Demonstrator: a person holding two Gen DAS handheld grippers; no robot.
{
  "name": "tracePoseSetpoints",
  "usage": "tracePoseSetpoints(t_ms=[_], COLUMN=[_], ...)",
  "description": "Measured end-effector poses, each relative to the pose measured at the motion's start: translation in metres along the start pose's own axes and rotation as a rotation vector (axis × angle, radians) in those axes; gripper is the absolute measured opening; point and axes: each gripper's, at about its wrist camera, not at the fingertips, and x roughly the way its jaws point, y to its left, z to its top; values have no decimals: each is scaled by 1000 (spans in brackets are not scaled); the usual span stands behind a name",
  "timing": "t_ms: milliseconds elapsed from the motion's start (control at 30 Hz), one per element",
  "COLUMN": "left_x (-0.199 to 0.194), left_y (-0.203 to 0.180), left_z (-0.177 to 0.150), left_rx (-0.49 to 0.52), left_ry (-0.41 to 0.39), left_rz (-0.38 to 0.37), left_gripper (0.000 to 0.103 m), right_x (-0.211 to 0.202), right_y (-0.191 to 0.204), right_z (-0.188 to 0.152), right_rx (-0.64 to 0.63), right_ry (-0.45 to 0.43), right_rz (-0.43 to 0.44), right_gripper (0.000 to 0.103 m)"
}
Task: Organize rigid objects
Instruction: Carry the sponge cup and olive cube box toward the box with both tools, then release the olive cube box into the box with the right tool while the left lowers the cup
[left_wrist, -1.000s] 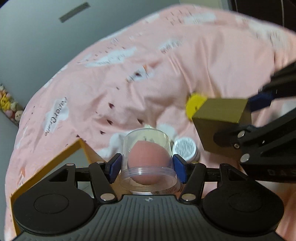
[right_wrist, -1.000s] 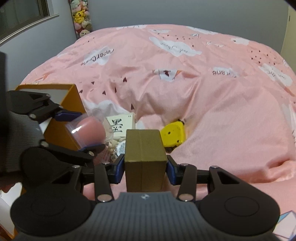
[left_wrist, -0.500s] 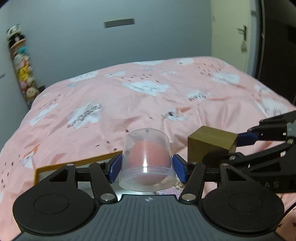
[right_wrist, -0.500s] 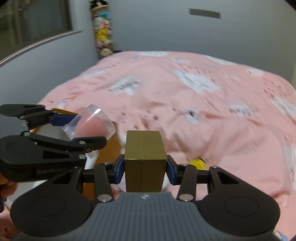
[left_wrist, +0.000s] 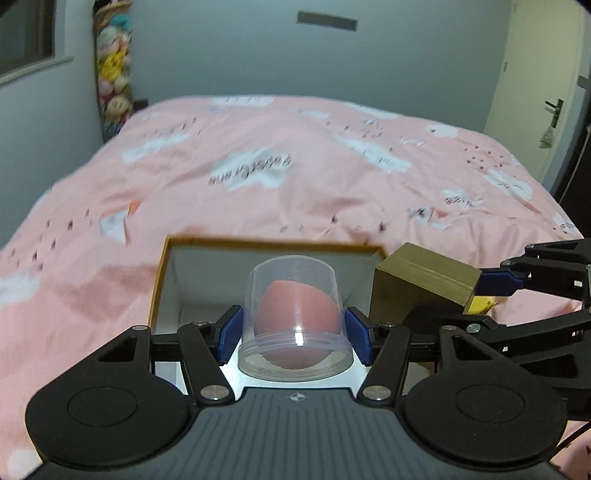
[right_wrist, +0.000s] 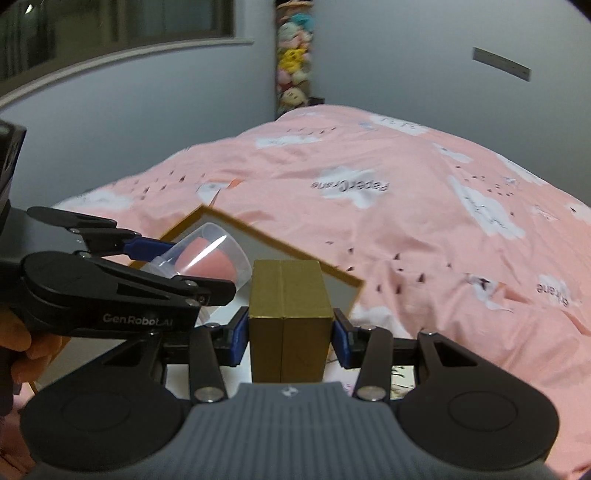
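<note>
The left tongs (left_wrist: 294, 334) squeeze a clear cup (left_wrist: 294, 325) with a pink egg (left_wrist: 297, 314), the right tongs (right_wrist: 290, 338) squeeze a gold box (right_wrist: 286, 321), both over an open tray (left_wrist: 192, 273) on the bed (left_wrist: 295, 166).

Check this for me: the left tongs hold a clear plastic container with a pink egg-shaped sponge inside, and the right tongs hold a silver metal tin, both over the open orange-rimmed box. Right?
Not quite. The right tongs hold a gold cardboard box, not a silver tin; the right wrist view shows it. The rest stands: the left tongs hold the clear plastic container with the pink egg-shaped sponge, over the open orange-rimmed box.
</note>
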Motion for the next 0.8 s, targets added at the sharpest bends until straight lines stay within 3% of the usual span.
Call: tracePoseSetpoints(t_ms=[367,800], left_x=[35,52], left_y=[17,16], left_z=[-40,-60], left_rx=[-12,61], left_ry=[181,306], left_rz=[20,66], left_gripper=[69,69], right_x=[48,81], right_y=[24,39], right_z=[-18,-27], right_rx=[-130,-250], right_ry=[184,346], right_rz=[-4,52], right_gripper=[45,45])
